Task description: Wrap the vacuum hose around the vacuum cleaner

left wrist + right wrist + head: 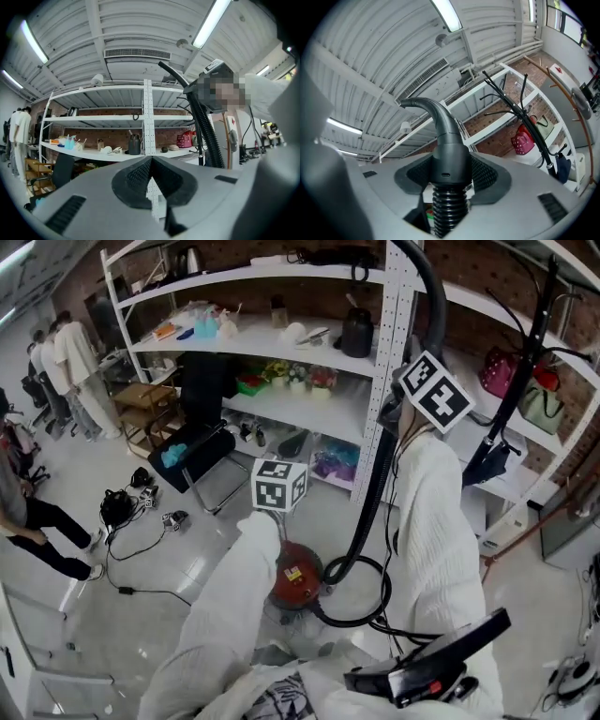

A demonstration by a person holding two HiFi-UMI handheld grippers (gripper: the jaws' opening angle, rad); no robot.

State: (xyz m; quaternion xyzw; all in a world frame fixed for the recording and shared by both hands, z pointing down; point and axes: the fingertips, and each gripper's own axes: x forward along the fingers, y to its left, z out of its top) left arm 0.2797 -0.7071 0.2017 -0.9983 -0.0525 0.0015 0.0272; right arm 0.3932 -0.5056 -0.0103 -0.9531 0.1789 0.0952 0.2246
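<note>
A red vacuum cleaner point(296, 577) stands on the floor below my arms. Its black ribbed hose point(373, 486) loops on the floor beside it, then rises steeply past the shelf post to the top of the head view. My right gripper point(450, 165) is raised high and shut on the hose's smooth black cuff point(449, 154), with the ribbed part hanging below the jaws; its marker cube point(433, 392) shows in the head view. My left gripper point(151, 163) is shut with nothing between its pads, and its cube point(279, 486) hovers above the vacuum. The hose point(206, 136) passes to its right.
A white shelving rack point(373, 390) full of small items stands just behind the vacuum. A black chair point(202, 454) and loose cables point(131, 512) lie to the left, and people stand at far left. A coat stand with bags point(525, 381) is at right.
</note>
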